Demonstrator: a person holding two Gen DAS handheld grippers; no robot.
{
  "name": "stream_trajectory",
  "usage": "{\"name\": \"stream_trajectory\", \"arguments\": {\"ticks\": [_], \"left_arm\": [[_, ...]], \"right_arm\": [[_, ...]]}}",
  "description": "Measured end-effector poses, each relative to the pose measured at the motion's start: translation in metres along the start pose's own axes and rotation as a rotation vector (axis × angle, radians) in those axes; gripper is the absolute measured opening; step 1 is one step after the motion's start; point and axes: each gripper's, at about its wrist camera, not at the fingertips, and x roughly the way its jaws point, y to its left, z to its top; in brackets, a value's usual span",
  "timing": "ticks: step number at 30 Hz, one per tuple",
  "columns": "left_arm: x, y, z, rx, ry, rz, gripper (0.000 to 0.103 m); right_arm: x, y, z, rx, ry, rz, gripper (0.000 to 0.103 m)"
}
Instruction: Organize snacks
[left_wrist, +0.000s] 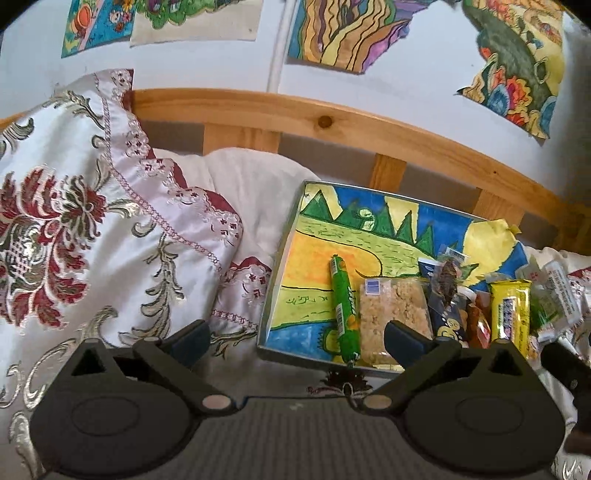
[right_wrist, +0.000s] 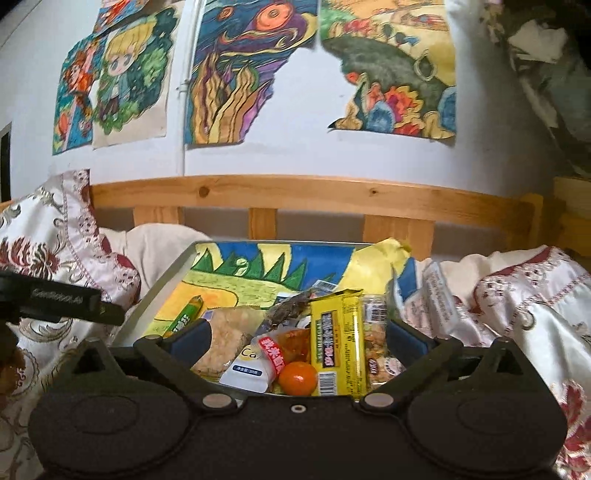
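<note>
My left hand-held gripper (left_wrist: 295, 339) is spread wide and holds nothing; it hangs over the bed by the near left corner of the tray (left_wrist: 275, 266). My right hand-held gripper (right_wrist: 299, 341) is also spread wide and empty, at the tray's (right_wrist: 155, 291) near edge with the snack pile between its fingers.

The tray lies on the bed, lined with a bright drawing (left_wrist: 332, 236). The snacks crowd its near right part. A green stick (left_wrist: 344, 306) lies lengthwise, and just right of it, touching, is a clear pack of pale crumbly cake (left_wrist: 391, 314). Further right sit a dark wrapper (left_wrist: 445, 291) and a yellow bar (left_wrist: 511, 314). From the right wrist I see the yellow bar (right_wrist: 338, 347), a small orange (right_wrist: 297, 377) beside it, a white packet (right_wrist: 247, 369) and a clear bag of mixed nuts (right_wrist: 376, 343).

A patterned pillow (left_wrist: 92, 229) lies left of the tray, with a wooden bed rail (left_wrist: 332, 122) behind.
</note>
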Motion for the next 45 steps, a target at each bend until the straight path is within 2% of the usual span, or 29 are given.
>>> {"name": "stream_trajectory", "arguments": {"ticks": [16, 26, 36, 45], "left_arm": [[-0.069, 0.003, -0.044, 0.069, -0.077, -0.027, 0.102], [-0.104, 0.016, -0.076, 0.036, -0.079, -0.024, 0.102], [-0.119, 0.019, -0.086, 0.045, -0.101, -0.039, 0.102], [-0.119, 0.019, -0.092, 0.059, -0.083, -0.031, 0.102]], "right_arm": [[-0.065, 0.008, -0.012, 0.038, 0.024, -0.049, 0.102], [-0.104, 0.021, -0.032, 0.05, 0.065, -0.043, 0.102], [-0.122, 0.026, -0.041, 0.058, 0.07, -0.045, 0.102], [-0.121, 0.027, -0.043, 0.059, 0.073, -0.043, 0.102]]}}
